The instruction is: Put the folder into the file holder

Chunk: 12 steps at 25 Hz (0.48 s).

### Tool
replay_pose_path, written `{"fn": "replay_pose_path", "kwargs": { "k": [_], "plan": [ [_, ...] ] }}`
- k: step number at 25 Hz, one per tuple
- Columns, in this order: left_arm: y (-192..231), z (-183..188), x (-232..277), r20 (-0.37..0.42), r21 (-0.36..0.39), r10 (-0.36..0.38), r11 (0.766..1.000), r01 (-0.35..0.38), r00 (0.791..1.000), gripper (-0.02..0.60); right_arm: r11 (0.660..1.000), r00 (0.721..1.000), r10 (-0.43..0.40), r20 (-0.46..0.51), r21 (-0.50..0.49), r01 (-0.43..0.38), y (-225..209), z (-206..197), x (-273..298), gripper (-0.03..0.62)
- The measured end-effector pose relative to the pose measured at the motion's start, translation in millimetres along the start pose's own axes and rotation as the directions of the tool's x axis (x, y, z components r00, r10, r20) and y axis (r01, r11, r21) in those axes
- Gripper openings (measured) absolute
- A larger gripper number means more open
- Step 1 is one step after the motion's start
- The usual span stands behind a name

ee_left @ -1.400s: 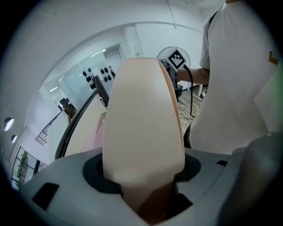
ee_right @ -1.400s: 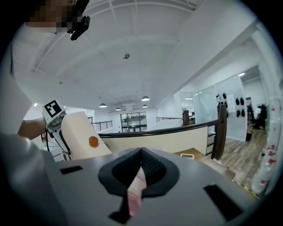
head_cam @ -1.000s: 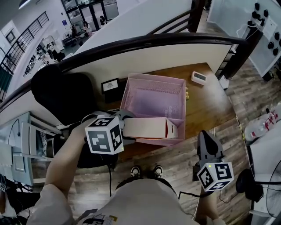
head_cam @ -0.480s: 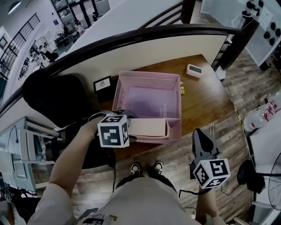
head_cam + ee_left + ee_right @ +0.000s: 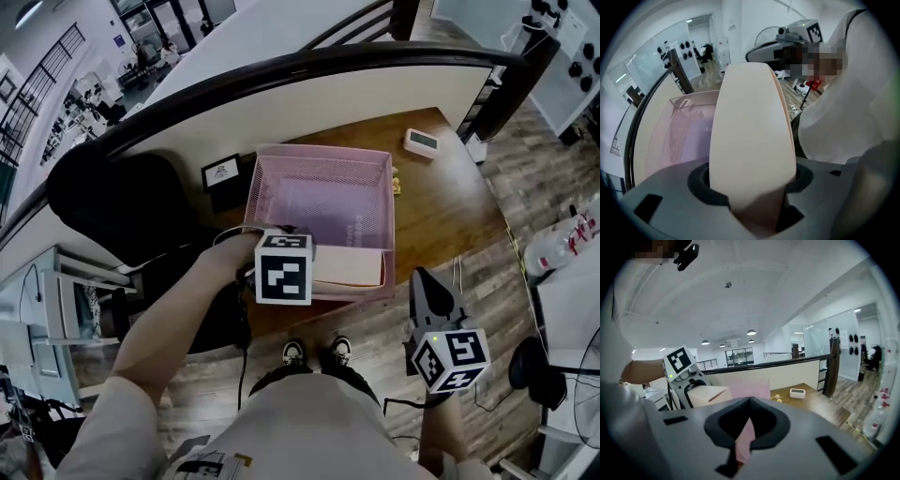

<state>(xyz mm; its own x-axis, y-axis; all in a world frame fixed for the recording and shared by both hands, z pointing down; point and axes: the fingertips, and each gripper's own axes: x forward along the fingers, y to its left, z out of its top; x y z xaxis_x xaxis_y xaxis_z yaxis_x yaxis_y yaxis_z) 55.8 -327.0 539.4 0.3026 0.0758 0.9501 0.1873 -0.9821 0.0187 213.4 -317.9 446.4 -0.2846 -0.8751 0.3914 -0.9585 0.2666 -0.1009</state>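
Compared with 1 s ago: the left gripper [image 5: 309, 264] has moved right along the near wall of the holder [image 5: 323, 161]. The folder [image 5: 352, 266] went with it and no longer overhangs the holder's near right corner. It now sits inside the near end. The right gripper [image 5: 422, 279] has hardly shifted.

Now: the left gripper is clamped on the folder's left end, one jaw on each face. The folder is cream, thick and box-like, lying crosswise just inside the near wall. I cannot tell whether it touches the bottom. The holder is a pink mesh tray on a brown desk [image 5: 441, 211]. The right gripper's jaws are closed tip to tip and empty. It is off the desk's near edge, well apart from the holder.
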Motion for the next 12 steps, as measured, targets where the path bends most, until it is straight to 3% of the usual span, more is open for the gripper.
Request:
{"fn": "replay_pose_path", "kwargs": {
  "k": [2, 6, 12],
  "plan": [
    [-4, 5, 14, -0.037, 0.026, -0.002, 1.0, 0.003, 0.999, 0.295, 1.0, 1.0, -0.001, -0.002, 0.001, 0.001, 0, 0, 1, 0.003],
    [-6, 13, 25, -0.088, 0.011, 0.0, 1.0, 0.001, 0.996, 0.297, 1.0, 1.0, -0.007, -0.008, 0.005, 0.007, -2, -5, -1, 0.003],
    [-5, 18, 30, -0.11, 0.009, 0.039, 0.999, -0.038, 0.993, 0.31, 1.0, 1.0, -0.017, -0.013, 0.02, 0.017, -6, -11, -6, 0.003]
  ]
}}
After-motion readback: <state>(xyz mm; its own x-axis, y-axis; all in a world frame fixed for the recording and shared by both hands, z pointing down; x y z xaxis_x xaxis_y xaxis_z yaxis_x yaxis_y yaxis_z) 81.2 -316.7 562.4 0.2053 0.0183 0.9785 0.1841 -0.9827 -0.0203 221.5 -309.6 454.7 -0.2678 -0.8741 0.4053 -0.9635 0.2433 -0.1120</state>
